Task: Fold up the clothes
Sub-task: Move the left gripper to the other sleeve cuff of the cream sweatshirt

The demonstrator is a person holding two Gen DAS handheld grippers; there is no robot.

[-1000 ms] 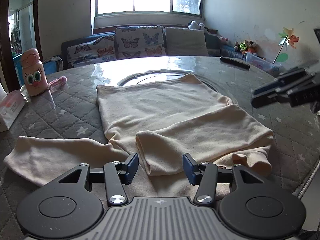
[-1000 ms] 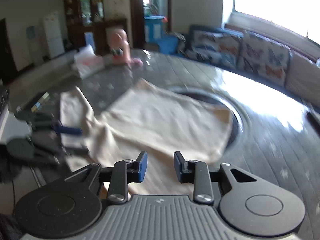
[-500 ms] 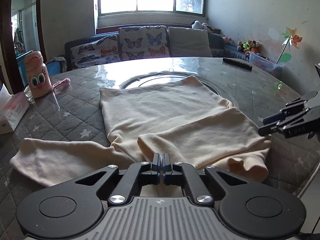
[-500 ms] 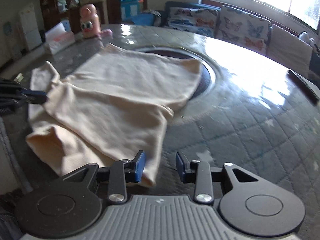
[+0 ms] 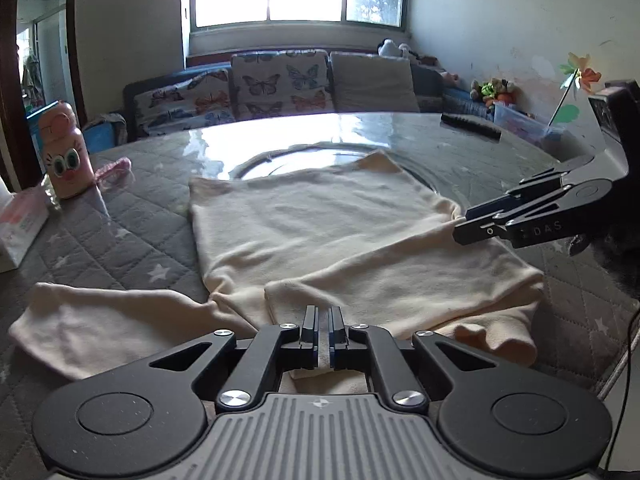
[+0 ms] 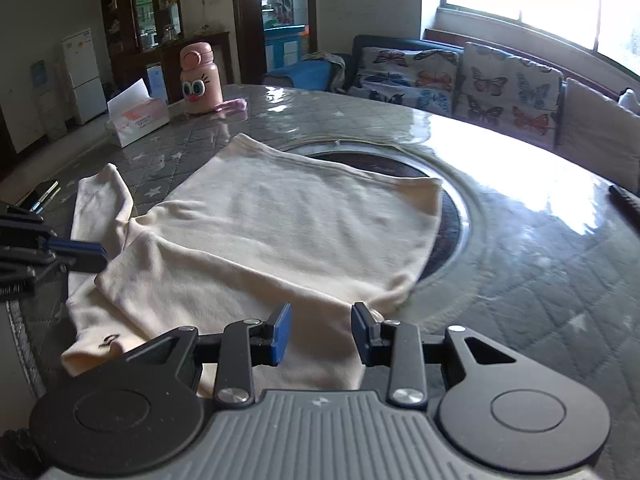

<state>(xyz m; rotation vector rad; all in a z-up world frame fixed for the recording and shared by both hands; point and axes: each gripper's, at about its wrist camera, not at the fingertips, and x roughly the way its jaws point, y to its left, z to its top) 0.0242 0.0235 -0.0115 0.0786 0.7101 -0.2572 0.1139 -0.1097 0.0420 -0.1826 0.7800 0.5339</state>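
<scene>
A cream long-sleeved shirt (image 5: 320,236) lies flat on the round table, one sleeve folded across its body, the other stretched out to the left (image 5: 104,320). It also shows in the right wrist view (image 6: 280,232). My left gripper (image 5: 322,330) is shut on the shirt's near edge by the folded sleeve's cuff. My right gripper (image 6: 320,330) is open, its fingers straddling the shirt's edge at the side; it also shows in the left wrist view (image 5: 472,226).
The table (image 5: 132,216) has a grey quilted star cover and a glass turntable (image 6: 452,208). A pink cartoon bottle (image 5: 64,152), a tissue box (image 6: 136,118) and a black remote (image 5: 470,126) stand on it. A butterfly-cushion sofa (image 5: 280,84) is behind.
My left gripper closed on the shirt's near edge. My right gripper swung from above the table down to the shirt's side edge and stays open.
</scene>
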